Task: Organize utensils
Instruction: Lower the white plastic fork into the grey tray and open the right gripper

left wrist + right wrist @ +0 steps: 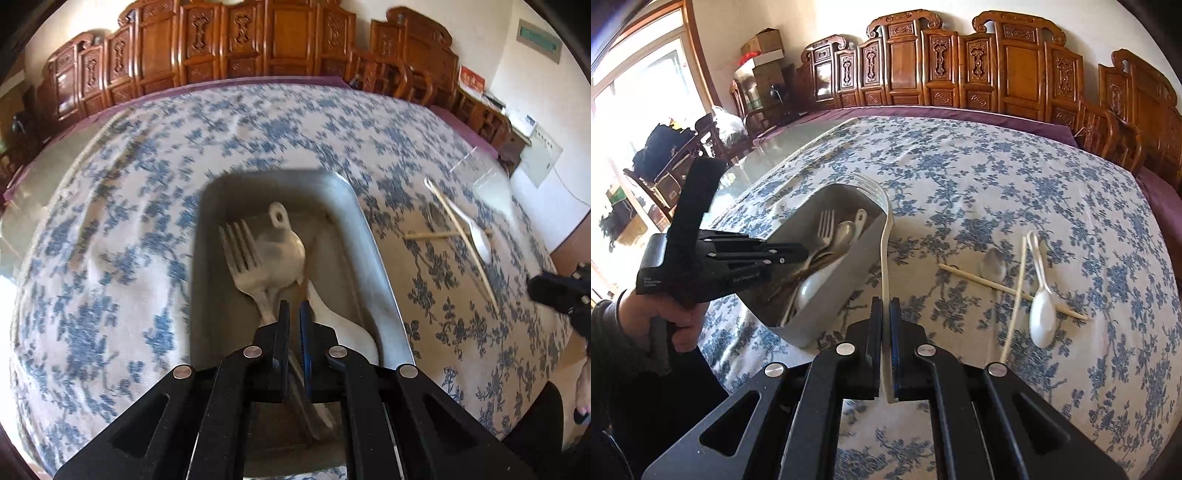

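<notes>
A grey metal tray [384, 280] [849, 266] holds a metal fork [240, 247], a white ladle-like spoon [284, 251] and other utensils. My left gripper [294, 308] is shut on a utensil handle [299, 391] over the tray's near end; it also shows in the right wrist view [798, 254]. My right gripper [885, 306] is shut on a white plastic fork [884, 251], its tines [868, 188] above the tray's far corner. On the cloth to the right lie a metal spoon [993, 266], a white plastic spoon [1041, 317] and chopsticks [1015, 291].
The table carries a blue-flowered cloth [997, 184]. Carved wooden chairs [960, 74] line its far edge. A clear plastic bag [484, 184] lies beyond the loose utensils. The right gripper's body [561, 295] shows at the left wrist view's right edge.
</notes>
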A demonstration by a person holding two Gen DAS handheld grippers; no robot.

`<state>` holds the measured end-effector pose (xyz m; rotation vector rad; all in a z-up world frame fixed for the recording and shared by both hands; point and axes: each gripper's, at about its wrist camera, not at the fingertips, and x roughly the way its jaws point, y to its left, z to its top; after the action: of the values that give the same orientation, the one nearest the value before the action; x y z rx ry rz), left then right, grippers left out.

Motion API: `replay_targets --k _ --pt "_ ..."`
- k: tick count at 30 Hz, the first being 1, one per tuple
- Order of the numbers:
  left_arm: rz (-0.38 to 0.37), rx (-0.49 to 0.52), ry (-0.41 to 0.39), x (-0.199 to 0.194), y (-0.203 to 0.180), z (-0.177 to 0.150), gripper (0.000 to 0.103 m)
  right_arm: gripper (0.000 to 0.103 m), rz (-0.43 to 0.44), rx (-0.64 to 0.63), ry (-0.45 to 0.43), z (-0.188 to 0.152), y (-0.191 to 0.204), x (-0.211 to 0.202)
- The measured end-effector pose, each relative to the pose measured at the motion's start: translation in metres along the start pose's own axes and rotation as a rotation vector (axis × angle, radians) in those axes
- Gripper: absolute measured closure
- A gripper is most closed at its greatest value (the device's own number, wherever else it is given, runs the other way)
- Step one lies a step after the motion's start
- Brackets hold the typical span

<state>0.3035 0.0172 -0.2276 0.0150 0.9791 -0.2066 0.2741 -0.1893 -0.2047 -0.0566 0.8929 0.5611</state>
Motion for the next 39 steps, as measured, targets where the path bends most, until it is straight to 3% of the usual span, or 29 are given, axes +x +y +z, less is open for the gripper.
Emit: replay_targets --k 12,20,26,31,39 --pt "0.061 -0.053 -0.119 -0.04 0.042 -0.002 0.097 0.097 0.059 0.069 0.042 0.026 0.045 0.044" --pt "0.073 -0.081 -0.126 -0.043 0.065 -0.005 0.097 0.097 0.047 0.079 0.102 0.036 0.079 0.085" --pt "0.069 -0.088 -0.128 -0.043 0.072 -0.006 0.097 0.097 0.01 0.073 0.134 0.038 0.084 0.107" --pt "0.08 -0.079 -0.133 -0.044 0.072 -0.006 0.097 0.094 0.064 0.069 0.096 0.041 0.091 0.103" --pt "0.067 -0.076 -0.136 -0.045 0.067 -0.007 0.097 0.094 0.016 0.018 0.073 0.034 0.083 0.083"
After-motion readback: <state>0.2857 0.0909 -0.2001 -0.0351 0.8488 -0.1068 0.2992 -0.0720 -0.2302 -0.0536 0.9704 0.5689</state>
